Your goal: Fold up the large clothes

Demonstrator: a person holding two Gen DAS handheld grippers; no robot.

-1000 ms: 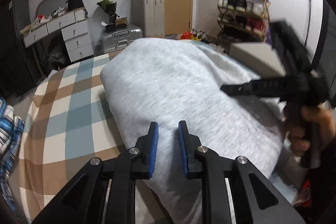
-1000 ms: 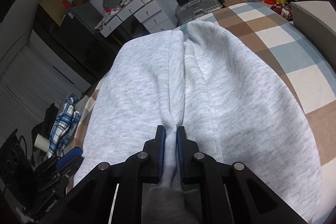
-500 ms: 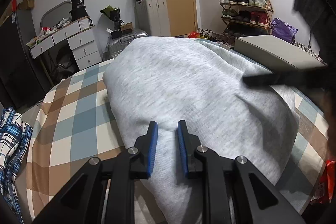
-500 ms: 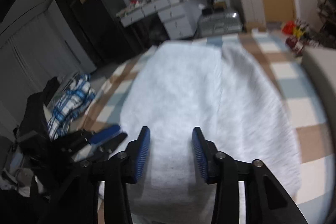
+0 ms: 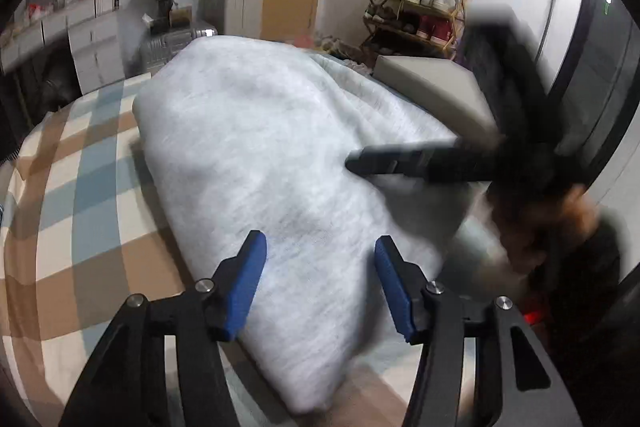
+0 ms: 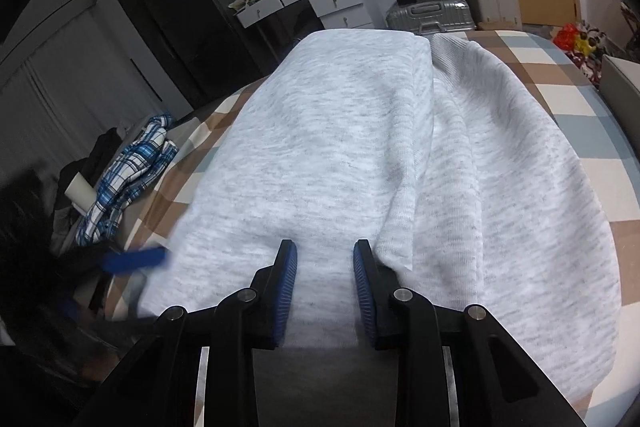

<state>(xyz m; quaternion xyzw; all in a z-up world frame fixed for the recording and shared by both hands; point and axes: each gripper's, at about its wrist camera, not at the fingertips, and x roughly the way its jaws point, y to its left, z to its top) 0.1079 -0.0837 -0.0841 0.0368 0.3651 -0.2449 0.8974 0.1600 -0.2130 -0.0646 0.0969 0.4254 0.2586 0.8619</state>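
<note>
Left claw agape | over grey sweatshirt | bed

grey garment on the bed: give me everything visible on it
The grey garment is a light heather-grey knit, soft and thick, like sweatshirt fabric. It lies on the checked bedspread, folded lengthwise: in the right wrist view one panel overlaps the other, its folded edge running down the middle, with a ribbed band at the far end. Low wrinkles, no print visible. Both sets of tongs, left and right, are open above its near end, gripping nothing; the left jaws have just opened wider.
</note>
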